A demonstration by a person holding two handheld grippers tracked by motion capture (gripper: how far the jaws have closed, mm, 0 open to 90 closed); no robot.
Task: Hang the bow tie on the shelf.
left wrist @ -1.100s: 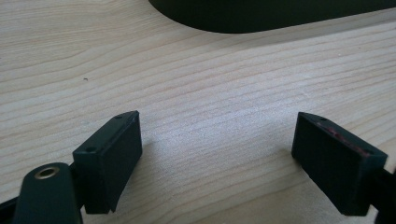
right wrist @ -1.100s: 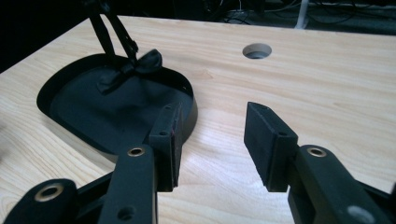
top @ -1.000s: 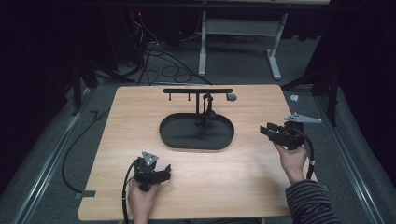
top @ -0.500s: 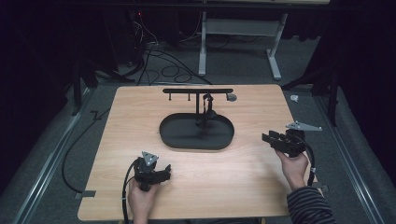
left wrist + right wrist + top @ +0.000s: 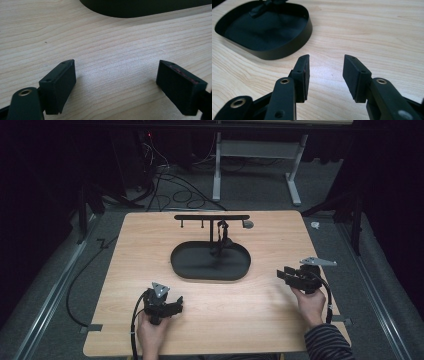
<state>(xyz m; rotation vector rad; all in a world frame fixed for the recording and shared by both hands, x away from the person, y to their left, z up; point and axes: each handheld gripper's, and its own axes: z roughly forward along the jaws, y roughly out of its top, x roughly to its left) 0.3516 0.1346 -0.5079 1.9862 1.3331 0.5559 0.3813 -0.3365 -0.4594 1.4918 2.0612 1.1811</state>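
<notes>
A black oval tray [image 5: 210, 267] lies in the middle of the wooden table [image 5: 150, 240]. A T-shaped black rack [image 5: 212, 217] with small hooks rises from its far side. A dark item [image 5: 222, 234] hangs from the rack; I cannot tell what it is. My left gripper [image 5: 173, 303] rests low at the table's near left, open, with bare wood between its jaws [image 5: 116, 72]. My right gripper [image 5: 282, 274] is at the near right, just above the table and pointing toward the tray [image 5: 264, 32]. It is open [image 5: 326, 60] with nothing between its pads.
A small grey round piece [image 5: 248, 224] lies by the rack's right end. Cables [image 5: 170, 185] and the white legs of another table [image 5: 295, 175] are on the floor beyond. A cable [image 5: 85, 285] trails off the left side.
My right gripper has sunk toward the tabletop and come slightly nearer the person. The left gripper, tray and rack have stayed put.
</notes>
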